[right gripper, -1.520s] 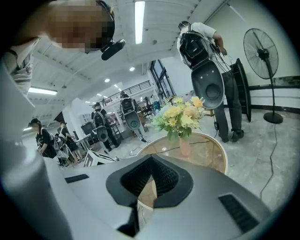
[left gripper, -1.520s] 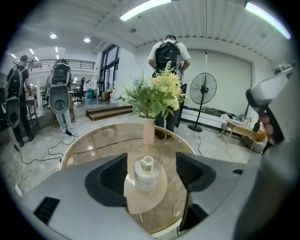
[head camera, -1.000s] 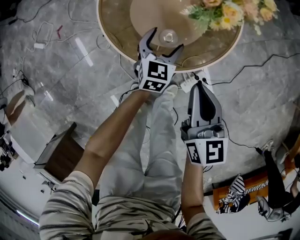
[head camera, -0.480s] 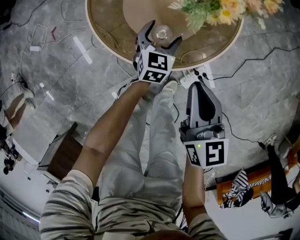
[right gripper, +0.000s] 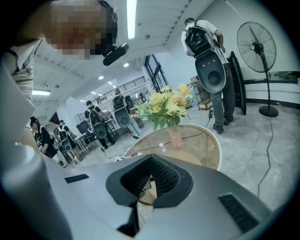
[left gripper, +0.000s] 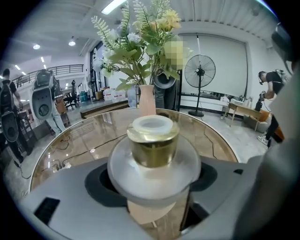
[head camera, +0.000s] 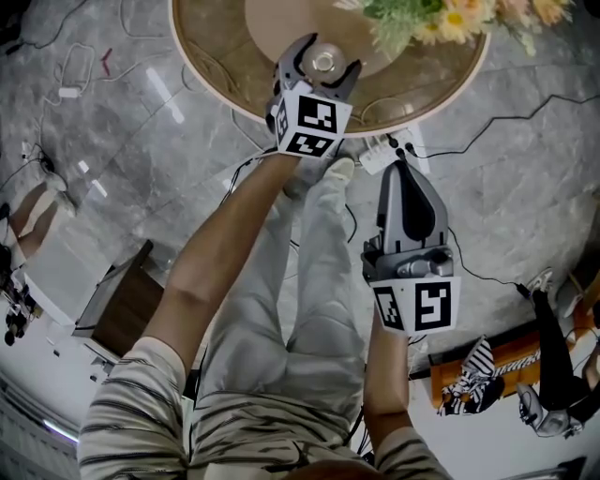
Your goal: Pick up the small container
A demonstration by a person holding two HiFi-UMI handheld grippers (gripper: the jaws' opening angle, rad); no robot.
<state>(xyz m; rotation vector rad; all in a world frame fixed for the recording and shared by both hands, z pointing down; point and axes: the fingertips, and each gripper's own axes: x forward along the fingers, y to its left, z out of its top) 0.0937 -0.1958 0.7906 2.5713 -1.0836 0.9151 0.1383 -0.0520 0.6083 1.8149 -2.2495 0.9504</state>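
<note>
The small container (head camera: 323, 63), a frosted jar with a gold collar and white lid (left gripper: 153, 140), stands near the front edge of the round glass table (head camera: 216, 37). My left gripper (head camera: 326, 56) reaches over that edge. Its jaws have just been closing, with the jar between them, and both pads now sit against the frosted body (left gripper: 140, 185). The jar still rests on the table. My right gripper (head camera: 401, 169) hangs lower, off the table and over the floor. Its jaws are shut, with nothing between them (right gripper: 149, 180).
A vase of flowers (head camera: 441, 14) stands further back on the table (left gripper: 146, 101). A white power strip (head camera: 375, 155) and cables lie on the marble floor below the table edge. A dark box (head camera: 127, 305) is at the left, and people stand around the room.
The left gripper moved forward and down so that it straddles the jar, and its jaws narrowed onto it. The right gripper stayed where it was.
</note>
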